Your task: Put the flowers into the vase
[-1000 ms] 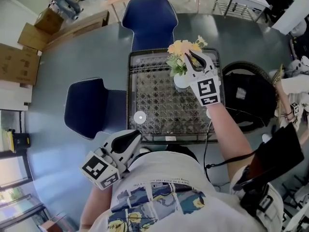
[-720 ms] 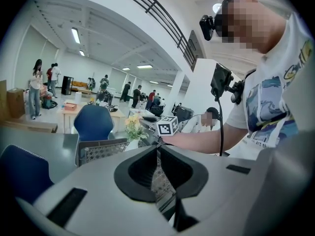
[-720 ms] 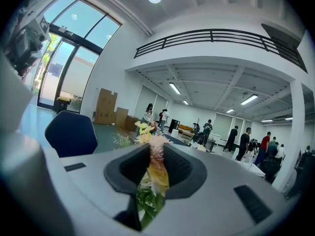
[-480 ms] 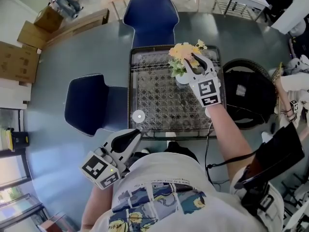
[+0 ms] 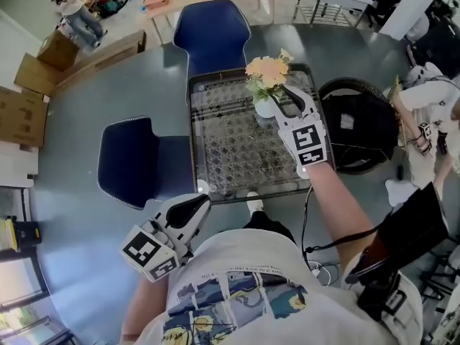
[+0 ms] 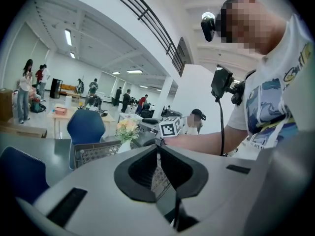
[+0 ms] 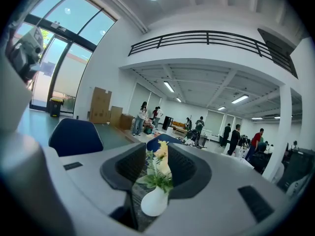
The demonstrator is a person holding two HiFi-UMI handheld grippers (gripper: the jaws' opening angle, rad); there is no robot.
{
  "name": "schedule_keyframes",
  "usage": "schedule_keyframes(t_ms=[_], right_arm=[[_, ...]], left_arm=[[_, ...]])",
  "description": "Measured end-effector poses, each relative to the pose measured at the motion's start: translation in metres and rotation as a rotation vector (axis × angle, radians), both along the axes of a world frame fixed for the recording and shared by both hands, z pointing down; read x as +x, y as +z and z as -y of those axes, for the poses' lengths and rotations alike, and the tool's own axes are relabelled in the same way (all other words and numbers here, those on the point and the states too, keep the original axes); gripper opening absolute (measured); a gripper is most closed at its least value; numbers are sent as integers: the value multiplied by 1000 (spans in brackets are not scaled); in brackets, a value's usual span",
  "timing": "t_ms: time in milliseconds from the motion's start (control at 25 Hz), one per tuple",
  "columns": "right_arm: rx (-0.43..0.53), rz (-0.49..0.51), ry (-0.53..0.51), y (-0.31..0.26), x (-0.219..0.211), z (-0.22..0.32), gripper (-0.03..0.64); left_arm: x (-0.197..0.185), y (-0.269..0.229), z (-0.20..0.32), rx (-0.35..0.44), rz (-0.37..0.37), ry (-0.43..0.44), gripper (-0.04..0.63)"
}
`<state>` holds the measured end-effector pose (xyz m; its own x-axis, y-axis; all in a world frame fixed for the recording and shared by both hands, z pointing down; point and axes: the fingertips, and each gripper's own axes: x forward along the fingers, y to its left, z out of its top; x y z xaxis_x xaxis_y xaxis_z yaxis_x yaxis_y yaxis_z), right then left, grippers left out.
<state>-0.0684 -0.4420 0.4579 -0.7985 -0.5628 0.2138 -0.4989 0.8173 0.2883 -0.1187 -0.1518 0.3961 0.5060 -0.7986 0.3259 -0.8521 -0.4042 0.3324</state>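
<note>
The yellow and peach flowers [image 5: 266,72] stand in a small white vase [image 5: 264,108] at the far right of the wire-mesh table [image 5: 230,149]. My right gripper [image 5: 282,92] is just right of the vase, its jaws opening, and the pads do not press on anything. In the right gripper view the flowers [image 7: 160,154] and vase [image 7: 154,201] show through the gap of the right gripper [image 7: 156,168], a little beyond it. My left gripper [image 5: 201,201] hangs close to my body below the table's near edge, with nothing in it. The left gripper [image 6: 158,149] has its tips touching.
Two blue chairs stand by the table, one behind it [image 5: 212,34] and one to its left [image 5: 133,160]. A black round seat [image 5: 358,129] is at the right. Cardboard boxes [image 5: 25,99] and people [image 5: 75,9] are farther off.
The right gripper's jaws have spread apart and drawn back from the flower stems toward me. The flowers stay upright in the vase. The left gripper has kept its place by my body.
</note>
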Motion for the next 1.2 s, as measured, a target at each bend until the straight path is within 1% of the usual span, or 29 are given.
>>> schedule_keyframes(t_ms=[200,400,600,760,1000,1200], right_arm=[[-58,-4,13,2,3,-71,127],[-147,-14,-12,13,-5,-142,126],[-227,-47,-48,19,-7,-229,51],[-270,-62,-85,24,-11,-296,28],[-306,-65,-150,20,-18,-375,15],[-315,-71,-186,15,-21,-417,12]], left_arm=[[-8,4,-45,27,-14,43,11],[-19,9,-86,43,-38,58,11],[-18,9,-135,43,-57,103,11],[-20,14,-170,38,-56,119,9],[-21,29,-205,23,-43,133,9],[-19,33,-223,24,-24,148,9]])
